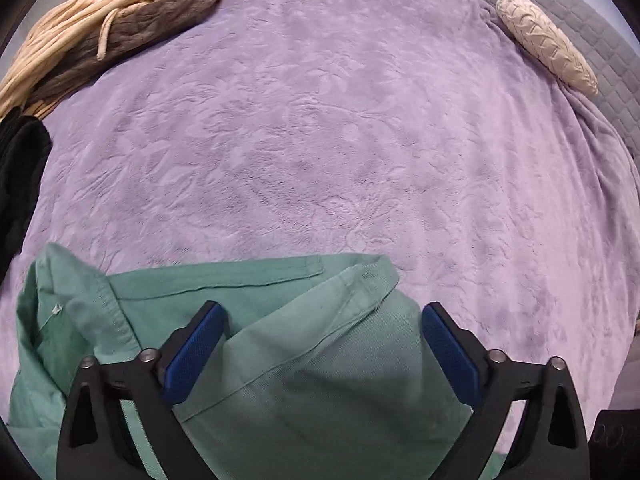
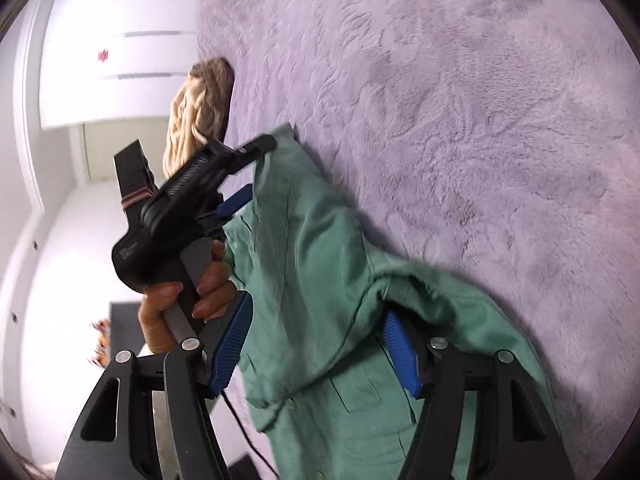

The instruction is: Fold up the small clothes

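A tan-and-brown blanket (image 1: 112,28) sits at the bed's far left corner and a cream pillow (image 1: 546,42) at its far right edge. On the purple bedspread (image 1: 320,120), a green shirt (image 1: 280,340) lies bunched at the near edge. The left tool (image 1: 322,320) straddles it with jaws wide apart; the right tool (image 2: 316,324) likewise gapes over a raised fold.

Left wrist view: close above green shirt (image 1: 280,360), facing across purple blanket (image 1: 320,140). Right wrist view: tilted sideways, close. Shared: shirt, blanket, beige-brown garment (image 1: 108,28).
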`<state>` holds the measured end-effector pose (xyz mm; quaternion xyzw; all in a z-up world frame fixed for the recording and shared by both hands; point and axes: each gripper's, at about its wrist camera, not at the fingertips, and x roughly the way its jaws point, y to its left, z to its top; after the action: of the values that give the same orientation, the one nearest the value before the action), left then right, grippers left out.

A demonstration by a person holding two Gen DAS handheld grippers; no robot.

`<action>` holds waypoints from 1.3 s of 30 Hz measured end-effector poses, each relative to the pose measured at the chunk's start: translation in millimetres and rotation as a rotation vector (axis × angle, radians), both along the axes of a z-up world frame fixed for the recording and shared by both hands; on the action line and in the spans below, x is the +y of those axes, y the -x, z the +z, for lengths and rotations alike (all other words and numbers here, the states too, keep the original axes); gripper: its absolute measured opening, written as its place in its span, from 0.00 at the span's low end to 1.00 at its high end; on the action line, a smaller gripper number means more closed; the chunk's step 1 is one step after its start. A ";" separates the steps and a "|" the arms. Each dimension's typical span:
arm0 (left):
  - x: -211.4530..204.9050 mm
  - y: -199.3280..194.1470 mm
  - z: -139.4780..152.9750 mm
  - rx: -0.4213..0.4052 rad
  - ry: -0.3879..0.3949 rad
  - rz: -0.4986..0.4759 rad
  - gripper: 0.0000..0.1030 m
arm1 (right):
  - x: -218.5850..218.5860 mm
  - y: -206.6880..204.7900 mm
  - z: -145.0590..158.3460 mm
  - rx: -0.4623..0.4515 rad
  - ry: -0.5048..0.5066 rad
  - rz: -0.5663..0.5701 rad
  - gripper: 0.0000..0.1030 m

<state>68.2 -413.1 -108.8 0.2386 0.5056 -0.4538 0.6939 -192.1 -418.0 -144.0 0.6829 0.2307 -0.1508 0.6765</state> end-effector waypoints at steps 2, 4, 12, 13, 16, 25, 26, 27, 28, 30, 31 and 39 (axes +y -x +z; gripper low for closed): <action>-12.5 3.7 -6.6 0.031 -0.034 -0.025 0.40 | -7.1 -1.7 -5.3 -0.011 -0.029 -0.024 0.53; -17.2 7.0 -5.5 0.035 -0.038 -0.039 0.14 | -12.3 -3.4 -8.0 0.016 -0.040 -0.013 0.04; -30.5 6.8 20.6 0.042 0.068 -0.016 0.11 | -13.8 13.7 10.7 0.084 0.121 -0.042 0.03; -38.1 10.3 13.7 0.008 0.047 -0.021 0.11 | -13.7 14.6 3.9 0.106 0.125 -0.041 0.03; -54.4 10.6 -4.3 -0.044 0.016 0.021 0.11 | -12.8 24.6 -19.7 0.118 0.071 -0.052 0.03; -10.5 -25.8 52.3 -0.146 0.063 0.145 0.12 | -13.7 55.2 22.3 0.124 0.124 0.046 0.11; 4.0 -27.8 58.3 -0.146 0.062 0.144 0.12 | -13.6 54.7 34.4 0.125 0.165 0.070 0.11; 19.0 -27.3 62.2 -0.150 0.059 0.147 0.12 | -13.4 50.4 46.4 0.121 0.209 0.103 0.11; 40.6 -27.6 65.9 -0.161 0.053 0.159 0.12 | -13.9 39.8 55.6 0.117 0.243 0.142 0.11; 78.4 -26.5 63.8 -0.162 0.031 0.195 0.12 | -16.8 3.9 65.3 0.117 0.301 0.224 0.11; 95.5 -26.2 59.1 -0.150 0.016 0.216 0.12 | -13.3 -8.6 65.8 0.111 0.315 0.266 0.11; 227.0 -10.8 -3.6 -0.089 -0.123 0.425 0.12 | -17.5 -67.9 17.2 0.286 0.376 0.443 0.06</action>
<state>79.1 -186.1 -112.4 0.1886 0.5401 -0.2548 0.7797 -124.2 -435.5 -126.8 0.4508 0.4347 -0.1343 0.7680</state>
